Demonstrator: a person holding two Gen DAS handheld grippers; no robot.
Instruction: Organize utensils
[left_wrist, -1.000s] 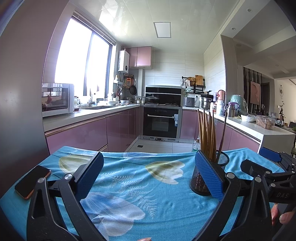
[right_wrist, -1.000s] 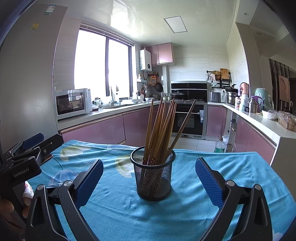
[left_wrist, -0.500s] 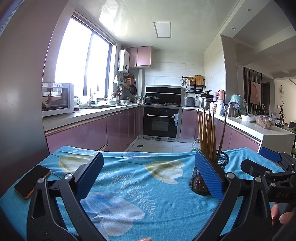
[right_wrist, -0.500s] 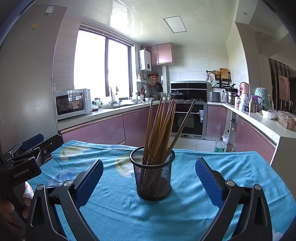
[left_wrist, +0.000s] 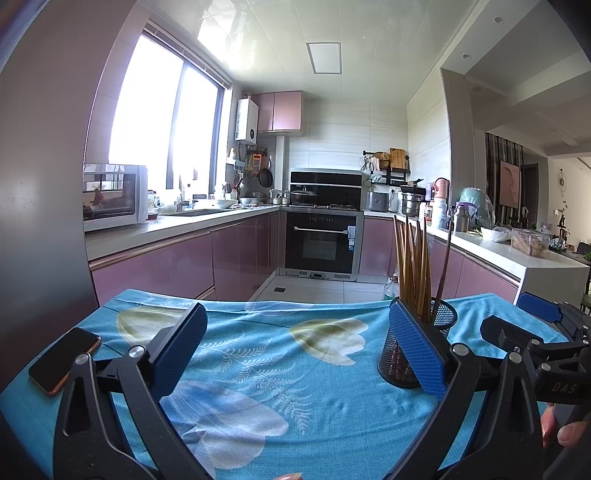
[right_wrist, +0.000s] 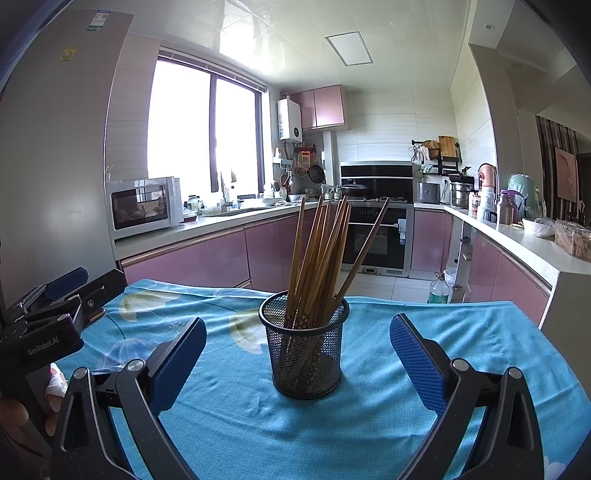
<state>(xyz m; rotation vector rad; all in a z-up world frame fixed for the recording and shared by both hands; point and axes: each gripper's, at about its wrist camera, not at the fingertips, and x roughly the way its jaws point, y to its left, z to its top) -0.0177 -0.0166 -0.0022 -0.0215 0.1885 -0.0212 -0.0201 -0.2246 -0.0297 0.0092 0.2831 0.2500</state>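
A black wire-mesh cup (right_wrist: 306, 347) stands upright on a table covered by a blue floral cloth (right_wrist: 236, 413). It holds a bundle of wooden chopsticks (right_wrist: 317, 254), thin ends down, fanning out above the rim; 1 darker chopstick (right_wrist: 365, 247) leans apart to the right.

The right gripper (right_wrist: 297, 363) faces the cup directly. Its 2 blue-padded fingers are spread wide, 1 on each side of the cup, touching nothing and holding nothing.

The left gripper (left_wrist: 299, 349) sits further left over bare cloth, its jaws equally wide apart and empty. In its view the cup (left_wrist: 439, 332) is partly hidden behind the gripper's right pad (left_wrist: 415, 350); whether they touch cannot be told. A smartphone (left_wrist: 64, 360) lies flat near the table's left edge.

Fingertips of a hand (left_wrist: 561, 430) show at the lower right of the left view. Behind the table is a kitchen with pink cabinets.
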